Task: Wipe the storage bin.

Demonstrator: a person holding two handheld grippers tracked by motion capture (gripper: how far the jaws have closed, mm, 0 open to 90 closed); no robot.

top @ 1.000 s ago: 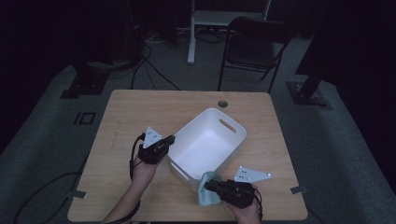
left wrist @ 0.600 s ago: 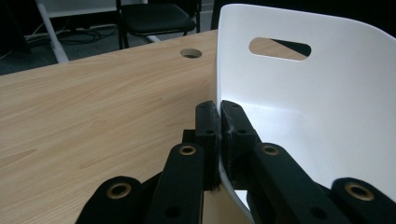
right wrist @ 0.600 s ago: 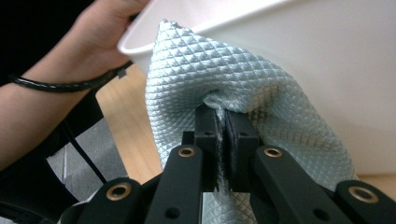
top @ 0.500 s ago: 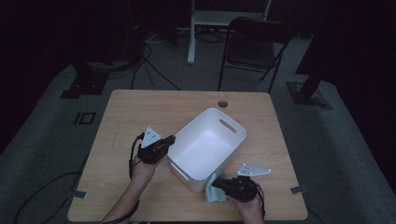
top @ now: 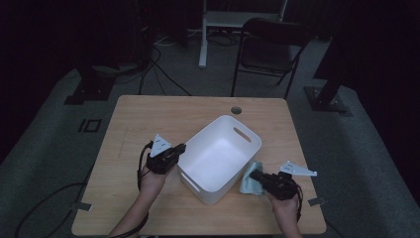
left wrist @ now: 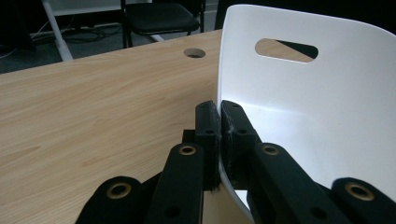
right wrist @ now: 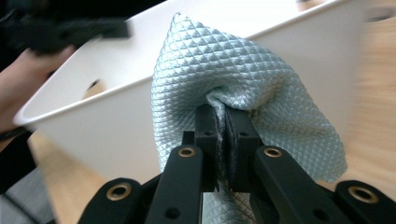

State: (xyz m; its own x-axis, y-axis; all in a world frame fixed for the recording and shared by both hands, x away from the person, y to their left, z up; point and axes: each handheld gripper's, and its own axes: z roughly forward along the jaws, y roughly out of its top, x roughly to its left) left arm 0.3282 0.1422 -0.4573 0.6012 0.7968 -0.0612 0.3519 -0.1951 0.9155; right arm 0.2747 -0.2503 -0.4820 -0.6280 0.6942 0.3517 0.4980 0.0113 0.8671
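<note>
The bin (top: 220, 157) looks like smooth white plastic with a soft sheen, its thin wall clean and unmarked. Against its outer side, the cloth (right wrist: 243, 88) is a pale blue-green woven fabric, quilted in a fine diamond pattern, faintly shiny. Under the bin, the desk (top: 148, 119) is light wood-grain, matt and smooth. Both claws' jaws are matt black plastic with brass-coloured metal rivets
</note>
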